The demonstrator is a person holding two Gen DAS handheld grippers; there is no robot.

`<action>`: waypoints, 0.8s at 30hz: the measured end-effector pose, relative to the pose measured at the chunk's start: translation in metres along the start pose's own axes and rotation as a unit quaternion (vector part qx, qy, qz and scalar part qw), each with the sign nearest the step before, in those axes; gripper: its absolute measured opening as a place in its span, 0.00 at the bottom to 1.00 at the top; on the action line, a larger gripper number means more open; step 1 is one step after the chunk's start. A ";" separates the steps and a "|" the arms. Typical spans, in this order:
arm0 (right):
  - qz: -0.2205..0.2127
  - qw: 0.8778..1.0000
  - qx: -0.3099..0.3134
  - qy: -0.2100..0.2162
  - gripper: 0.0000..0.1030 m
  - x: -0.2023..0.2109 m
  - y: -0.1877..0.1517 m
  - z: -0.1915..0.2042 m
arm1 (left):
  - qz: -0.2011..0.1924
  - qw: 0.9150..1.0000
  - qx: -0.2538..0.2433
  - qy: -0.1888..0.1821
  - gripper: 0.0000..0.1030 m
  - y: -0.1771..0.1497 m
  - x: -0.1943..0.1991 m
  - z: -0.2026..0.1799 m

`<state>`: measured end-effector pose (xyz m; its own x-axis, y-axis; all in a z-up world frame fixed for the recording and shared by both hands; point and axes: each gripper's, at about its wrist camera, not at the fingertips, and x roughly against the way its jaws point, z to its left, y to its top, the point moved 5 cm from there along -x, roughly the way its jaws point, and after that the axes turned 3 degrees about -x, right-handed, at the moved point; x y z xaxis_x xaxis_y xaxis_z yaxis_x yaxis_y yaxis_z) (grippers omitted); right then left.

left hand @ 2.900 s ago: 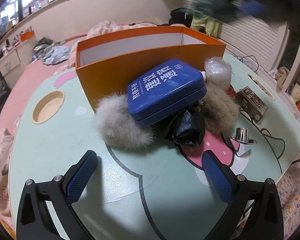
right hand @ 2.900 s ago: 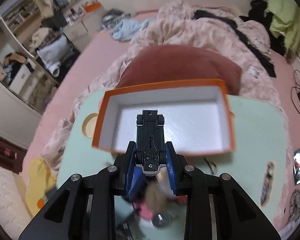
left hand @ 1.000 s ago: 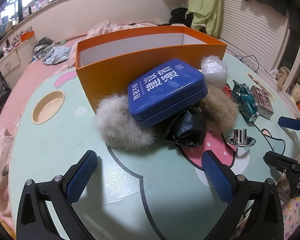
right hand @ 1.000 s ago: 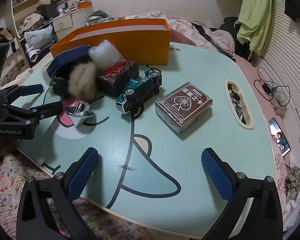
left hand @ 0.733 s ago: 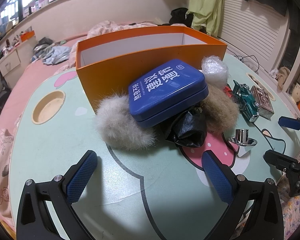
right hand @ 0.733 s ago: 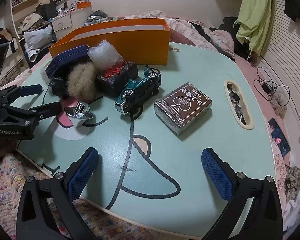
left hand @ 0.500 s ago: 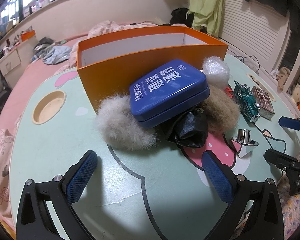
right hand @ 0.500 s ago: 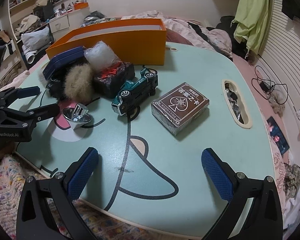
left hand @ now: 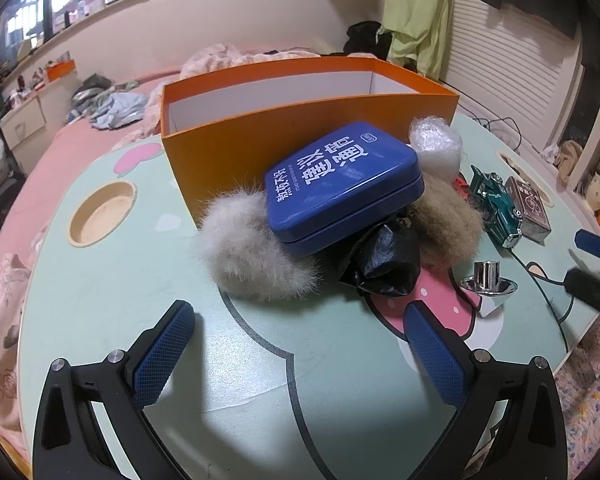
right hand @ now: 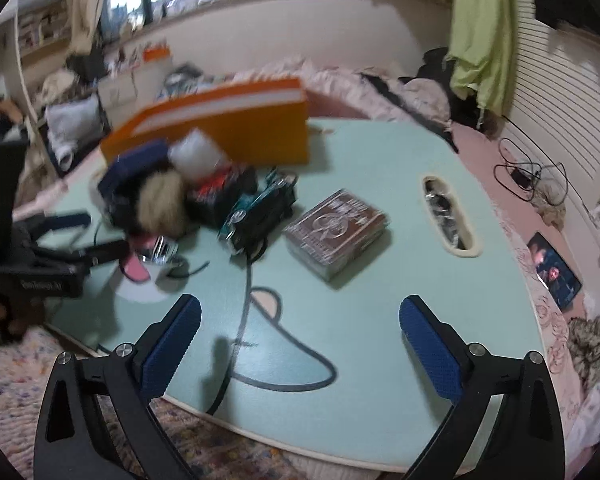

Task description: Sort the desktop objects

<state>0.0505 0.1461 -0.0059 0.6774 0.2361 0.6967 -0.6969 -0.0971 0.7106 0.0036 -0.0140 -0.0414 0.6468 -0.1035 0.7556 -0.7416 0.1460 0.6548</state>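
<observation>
We see the mint-green table (left hand: pixel 100 300) carrying nearly everything, so we judge the sorting barely begun. The orange box (left hand: pixel 260 136) stands open at the back; the stretch of white inner wall we see is bare, though its floor is hidden behind the near wall. In front of it the blue tin (left hand: pixel 340 184) rests tilted on the pale fur ball (left hand: pixel 248 252), the crumpled black bag (left hand: pixel 384 260) and the tan fur ball (left hand: pixel 448 220), with the bubble-wrap wad (left hand: pixel 436 144) behind. To the right lie the brown card box (right hand: pixel 336 228), the green toy car (right hand: pixel 256 212) and the chrome fitting (left hand: pixel 488 280) — all outside the box. Our left gripper (left hand: pixel 300 344) and right gripper (right hand: pixel 300 340) both hover with jaws spread wide, holding nothing. The right wrist view is motion-blurred, so small details there escape us.
</observation>
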 end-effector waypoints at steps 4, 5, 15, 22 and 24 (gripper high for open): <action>0.003 1.000 -0.024 0.006 0.92 -0.005 0.007 -0.011 | -0.003 1.000 0.002 -0.003 1.00 -0.002 0.000 0.001; 0.001 1.000 -0.020 -0.001 0.91 -0.008 0.010 -0.011 | -0.005 1.000 0.003 -0.004 1.00 -0.002 0.001 0.001; -0.002 0.997 -0.076 -0.027 0.91 -0.021 0.043 -0.016 | -0.029 0.998 0.034 -0.044 1.00 -0.002 0.007 0.012; 0.051 0.988 -0.129 -0.073 0.73 -0.050 0.048 -0.026 | -0.044 0.995 0.057 -0.070 1.00 -0.002 0.012 0.017; 0.045 0.989 -0.115 -0.081 0.65 -0.047 0.047 -0.023 | -0.047 0.993 0.068 -0.080 1.00 -0.002 0.013 0.020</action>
<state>-0.0195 0.1524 -0.0073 0.6257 0.0776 0.7762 -0.7789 0.1159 0.6163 0.0101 -0.0355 -0.0325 0.6862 -0.2677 0.6763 -0.7030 -0.0051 0.7112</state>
